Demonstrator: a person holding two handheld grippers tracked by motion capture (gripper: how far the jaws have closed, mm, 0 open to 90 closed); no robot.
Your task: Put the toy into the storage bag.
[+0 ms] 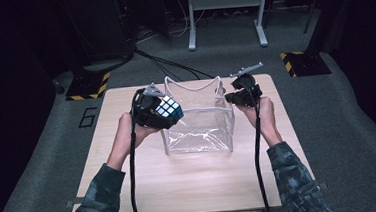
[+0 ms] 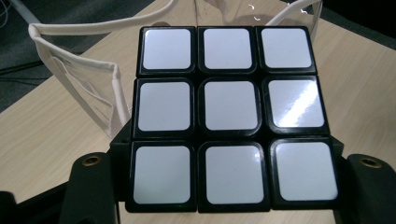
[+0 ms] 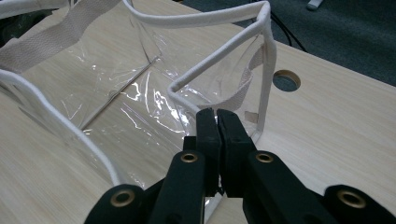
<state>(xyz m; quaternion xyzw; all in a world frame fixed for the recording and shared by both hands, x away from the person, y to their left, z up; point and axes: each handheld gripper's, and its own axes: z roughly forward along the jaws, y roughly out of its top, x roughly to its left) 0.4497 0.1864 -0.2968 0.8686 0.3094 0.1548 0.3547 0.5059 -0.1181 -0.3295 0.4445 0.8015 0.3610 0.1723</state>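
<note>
Now my left gripper (image 1: 157, 112) clamps the puzzle cube (image 1: 168, 109) at the clear bag's (image 1: 200, 130) left rim, while my right gripper (image 1: 236, 97) pinches the right wall. I judge loading is under way; next I carry the cube over the far opening and let go.
</note>
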